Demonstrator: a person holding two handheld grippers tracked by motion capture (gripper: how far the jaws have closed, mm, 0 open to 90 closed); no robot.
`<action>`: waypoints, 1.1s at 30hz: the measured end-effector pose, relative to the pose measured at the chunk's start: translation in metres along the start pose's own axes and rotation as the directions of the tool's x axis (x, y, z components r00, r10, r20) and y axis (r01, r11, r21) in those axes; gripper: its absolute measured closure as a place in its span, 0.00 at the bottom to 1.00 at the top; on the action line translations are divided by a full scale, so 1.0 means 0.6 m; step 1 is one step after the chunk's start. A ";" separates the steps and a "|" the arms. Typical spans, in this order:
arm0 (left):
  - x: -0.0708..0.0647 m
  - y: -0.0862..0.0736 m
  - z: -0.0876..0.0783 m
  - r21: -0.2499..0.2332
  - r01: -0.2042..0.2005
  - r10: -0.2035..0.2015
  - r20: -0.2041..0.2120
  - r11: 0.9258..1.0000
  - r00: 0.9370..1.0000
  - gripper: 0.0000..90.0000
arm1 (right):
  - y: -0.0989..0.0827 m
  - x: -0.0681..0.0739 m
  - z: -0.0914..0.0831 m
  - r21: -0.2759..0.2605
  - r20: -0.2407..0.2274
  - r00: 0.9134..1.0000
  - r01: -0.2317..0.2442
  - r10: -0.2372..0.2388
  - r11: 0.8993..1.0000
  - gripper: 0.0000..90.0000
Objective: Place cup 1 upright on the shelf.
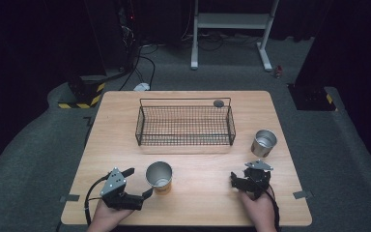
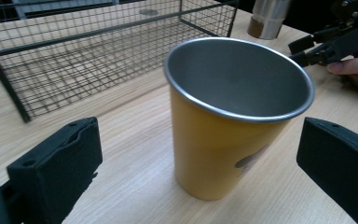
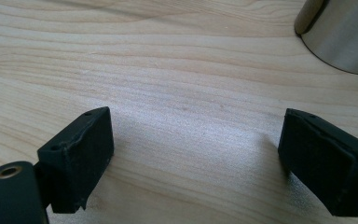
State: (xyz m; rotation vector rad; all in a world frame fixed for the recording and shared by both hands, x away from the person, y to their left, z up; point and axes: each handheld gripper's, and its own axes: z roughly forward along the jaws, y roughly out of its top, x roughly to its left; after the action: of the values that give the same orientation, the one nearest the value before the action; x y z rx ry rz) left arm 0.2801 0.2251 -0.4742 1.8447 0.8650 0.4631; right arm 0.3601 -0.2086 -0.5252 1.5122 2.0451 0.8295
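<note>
done: nothing yet, wire basket point(image 1: 185, 126) empty
left gripper point(image 1: 140, 182): released, jaws either side of yellow cup point(image 1: 159, 177)
right gripper point(image 1: 235, 177): released
left: silver cup point(image 1: 263, 142) too

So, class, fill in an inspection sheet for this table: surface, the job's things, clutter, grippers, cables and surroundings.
Surface: light wooden table, bare grain.
Job's things: yellow metal cup with steel rim, upright; black wire basket behind it; plain steel cup, upright at right.
Clutter: small dark round disc by the basket's far rim.
Grippers: left gripper open, cup between jaws, untouched; right gripper open over bare wood.
Cables: black cable trailing from left gripper.
Surroundings: grey carpet, white metal stand.
</note>
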 end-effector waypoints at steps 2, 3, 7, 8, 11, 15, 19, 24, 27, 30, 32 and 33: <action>-0.005 0.001 0.006 0.006 -0.010 0.010 -0.002 1.000 1.000 0.01 | 0.000 0.000 0.000 -0.002 0.001 1.000 0.001 -0.001 1.000 0.12; -0.007 0.001 0.007 0.011 -0.015 0.015 -0.001 1.000 1.000 0.01 | 0.000 0.000 0.000 -0.002 0.001 1.000 0.001 -0.001 1.000 0.12; -0.012 0.002 0.013 0.005 -0.020 0.020 0.008 1.000 1.000 0.01 | 0.000 0.000 0.000 -0.002 0.001 1.000 0.001 -0.001 1.000 0.12; -0.013 0.003 0.014 0.004 -0.016 0.016 0.015 1.000 1.000 0.01 | 0.000 0.000 0.000 -0.002 0.000 1.000 0.001 -0.001 1.000 0.12; -0.015 0.003 0.018 0.001 -0.019 0.019 0.014 1.000 1.000 0.01 | 0.000 0.000 0.000 -0.002 0.001 1.000 0.001 -0.001 1.000 0.12; -0.019 0.005 0.031 -0.005 -0.013 0.013 0.022 1.000 1.000 0.01 | 0.000 0.000 0.000 -0.002 0.000 1.000 0.001 -0.001 1.000 0.12; -0.021 0.006 0.043 0.000 -0.020 0.020 0.022 1.000 1.000 0.01 | 0.000 0.000 0.000 -0.003 -0.001 1.000 0.003 -0.003 1.000 0.12; -0.021 0.008 0.053 -0.005 -0.022 0.022 0.022 1.000 1.000 0.01 | 0.000 0.000 0.000 -0.005 -0.001 1.000 0.006 -0.006 1.000 0.13; -0.021 0.008 0.062 -0.009 -0.022 0.022 0.024 1.000 0.999 0.01 | 0.000 0.000 0.000 -0.005 -0.001 1.000 0.006 -0.006 1.000 0.13; -0.021 0.009 0.071 -0.009 -0.009 0.009 0.037 1.000 0.999 0.01 | 0.000 0.001 -0.001 -0.006 -0.002 1.000 0.006 -0.006 1.000 0.13; -0.022 0.009 0.075 -0.008 -0.011 0.011 0.035 1.000 0.999 0.01 | -0.001 0.001 -0.001 -0.006 -0.002 1.000 0.006 -0.006 1.000 0.13; -0.022 0.009 0.075 -0.008 -0.011 0.011 0.035 1.000 0.999 0.01 | -0.001 0.001 -0.001 -0.005 -0.003 1.000 0.006 -0.006 1.000 0.13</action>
State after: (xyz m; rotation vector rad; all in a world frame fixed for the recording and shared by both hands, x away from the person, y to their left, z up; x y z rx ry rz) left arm 0.3022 0.1856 -0.4870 1.8457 0.8286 0.4399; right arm 0.3595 -0.2084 -0.5252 1.5017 2.0470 0.8342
